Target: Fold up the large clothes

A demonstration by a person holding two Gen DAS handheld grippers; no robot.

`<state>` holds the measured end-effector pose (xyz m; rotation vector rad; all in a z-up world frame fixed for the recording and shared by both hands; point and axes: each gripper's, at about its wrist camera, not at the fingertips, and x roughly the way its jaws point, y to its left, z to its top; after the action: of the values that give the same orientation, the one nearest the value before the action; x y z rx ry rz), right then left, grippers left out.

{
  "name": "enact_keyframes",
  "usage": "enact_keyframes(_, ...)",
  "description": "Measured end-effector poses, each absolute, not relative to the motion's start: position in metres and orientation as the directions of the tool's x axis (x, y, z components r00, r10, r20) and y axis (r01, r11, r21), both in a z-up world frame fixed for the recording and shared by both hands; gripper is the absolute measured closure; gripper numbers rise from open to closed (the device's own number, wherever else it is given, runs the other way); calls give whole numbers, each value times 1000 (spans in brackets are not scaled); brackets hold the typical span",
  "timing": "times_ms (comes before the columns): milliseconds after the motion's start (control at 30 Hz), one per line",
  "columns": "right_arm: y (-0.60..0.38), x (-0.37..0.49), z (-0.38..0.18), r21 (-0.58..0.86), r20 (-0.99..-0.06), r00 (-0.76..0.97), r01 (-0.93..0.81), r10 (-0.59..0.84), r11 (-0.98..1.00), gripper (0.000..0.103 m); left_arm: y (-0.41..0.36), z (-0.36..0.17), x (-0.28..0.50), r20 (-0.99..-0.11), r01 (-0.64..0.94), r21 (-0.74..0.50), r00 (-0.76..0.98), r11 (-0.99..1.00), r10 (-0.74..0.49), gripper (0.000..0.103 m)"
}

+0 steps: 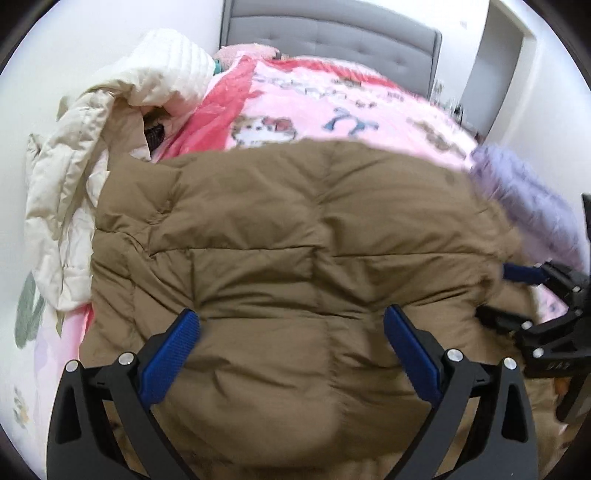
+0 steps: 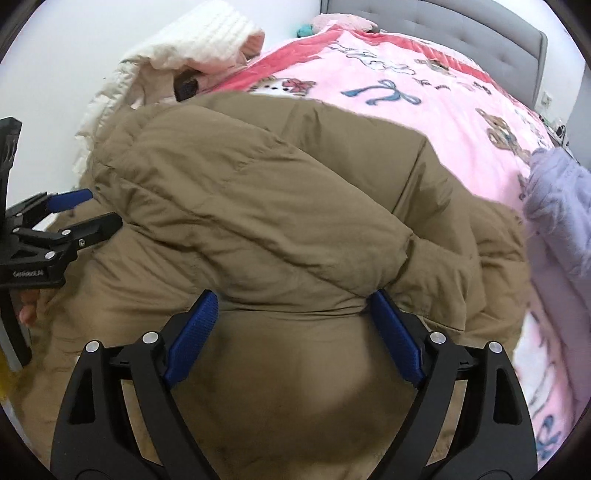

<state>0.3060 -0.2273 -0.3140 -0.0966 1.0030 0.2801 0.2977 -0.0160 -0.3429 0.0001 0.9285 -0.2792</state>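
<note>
A large tan quilted puffer jacket [image 1: 295, 236] lies spread on the pink blanket of the bed; it also shows in the right wrist view [image 2: 258, 192], where a sleeve is folded across its body. My left gripper [image 1: 291, 321] is open, hovering just over the jacket's near part with nothing between its blue pads. My right gripper [image 2: 291, 306] is open, its pads on either side of the cuff end of the folded sleeve. Each gripper shows at the edge of the other's view: the right one [image 1: 495, 291] and the left one [image 2: 99, 210].
A cream puffer jacket and white knit [image 1: 92, 147] are piled at the bed's left by the wall. A lilac fluffy garment [image 1: 528, 192] lies at the right. The pink cartoon blanket [image 1: 332, 103] runs back to a grey padded headboard [image 1: 332, 33].
</note>
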Motion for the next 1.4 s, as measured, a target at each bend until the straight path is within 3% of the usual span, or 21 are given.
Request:
enact_keyframes(167, -226, 279, -286, 51, -822, 527, -308, 215, 950, 16, -12, -316, 269, -764, 223, -140, 595, 965, -249, 5)
enact_keyframes(400, -273, 198, -282, 82, -812, 550, -223, 195, 971, 14, 15, -306, 171, -741, 206, 67, 666, 976, -89, 5)
enact_keyframes(500, -303, 144, -282, 77, -798, 580, -169, 163, 982, 11, 34, -314, 124, -773, 190, 144, 634, 971, -9, 5)
enact_keyframes(667, -324, 73, -283, 22, -796, 594, -167, 118, 986, 8, 77, -334, 64, -854, 136, 128, 519, 982, 40, 5)
enact_keyframes(800, -327, 21, -300, -63, -847, 531, -149, 26, 987, 8, 115, -348, 26, -879, 119, 185, 464, 975, 110, 5)
enact_keyframes(967, -317, -49, -317, -210, -877, 466, -152, -117, 966, 8, 148, -359, -10, -881, 220, 264, 451, 939, 142, 5)
enact_keyframes(1133, -293, -105, -341, -382, -859, 433, -186, -273, 905, 9, 153, -389, -48, -867, 493, 407, 472, 769, 157, 5)
enact_keyframes(1400, -316, -88, -355, -388, -807, 475, 22, -351, 921, 13, 180, -412, -5, -848, 442, 383, 517, 811, 119, 5)
